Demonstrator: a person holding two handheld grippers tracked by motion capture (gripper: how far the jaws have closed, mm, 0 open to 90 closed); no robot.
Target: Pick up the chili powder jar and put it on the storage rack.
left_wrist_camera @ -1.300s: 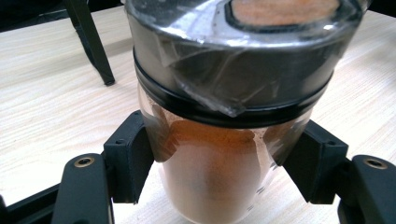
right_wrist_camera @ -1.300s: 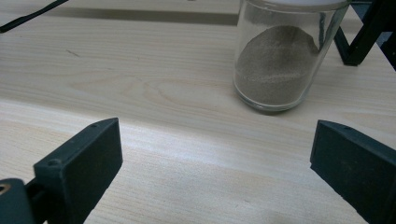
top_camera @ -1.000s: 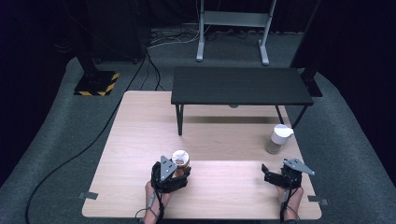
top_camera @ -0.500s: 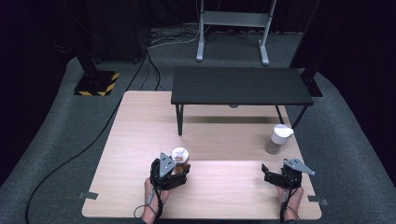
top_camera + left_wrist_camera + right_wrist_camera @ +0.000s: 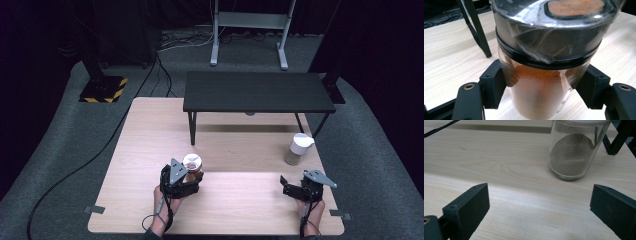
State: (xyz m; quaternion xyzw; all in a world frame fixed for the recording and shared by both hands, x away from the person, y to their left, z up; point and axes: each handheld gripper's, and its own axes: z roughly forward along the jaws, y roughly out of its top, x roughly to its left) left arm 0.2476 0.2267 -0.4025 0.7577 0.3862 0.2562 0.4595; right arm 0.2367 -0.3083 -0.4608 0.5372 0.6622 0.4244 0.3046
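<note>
Barely shifted left claw (image 5: pixel 192 176) pinching spice jar (image 5: pixel 192 163) upright, right claw (image 5: pixel 286 184) spread, empty

Bare tabletop (image 5: pixel 240 200) between hands; black bench (image 5: pixel 257 92) blocks the far side.

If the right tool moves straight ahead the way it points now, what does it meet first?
Probably the glass jar of grey powder. The right tool is open, with bare table ahead, and the jar stands slightly right of its centre line, so the depth and exact contact are uncertain.
</note>
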